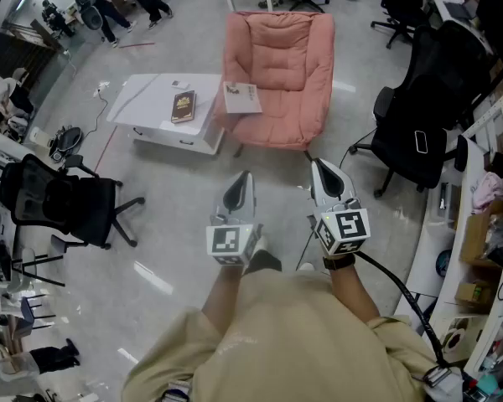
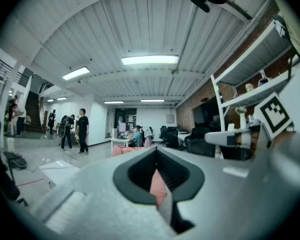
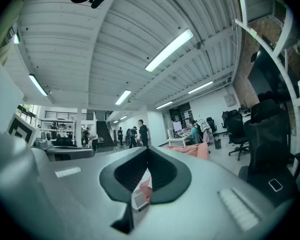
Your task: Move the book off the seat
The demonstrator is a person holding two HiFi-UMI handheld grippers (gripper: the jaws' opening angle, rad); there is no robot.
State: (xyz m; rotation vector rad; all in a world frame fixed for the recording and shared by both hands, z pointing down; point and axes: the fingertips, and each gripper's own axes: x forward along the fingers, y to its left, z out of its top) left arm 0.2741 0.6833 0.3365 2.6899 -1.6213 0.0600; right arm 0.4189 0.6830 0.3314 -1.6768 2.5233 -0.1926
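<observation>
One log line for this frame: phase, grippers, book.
phase: pre-reach, standing short of pink armchair | left gripper: shut, empty | right gripper: shut, empty | book: on armchair seat, untouched

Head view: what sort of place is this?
Most likely an open-plan office or lab workspace. Black office chairs stand around, metal shelving runs along one side, and there is a lounge corner with a pink armchair and a white low table.

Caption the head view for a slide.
Shut left tongs and right tongs face a pink chair with a book on it.
</observation>
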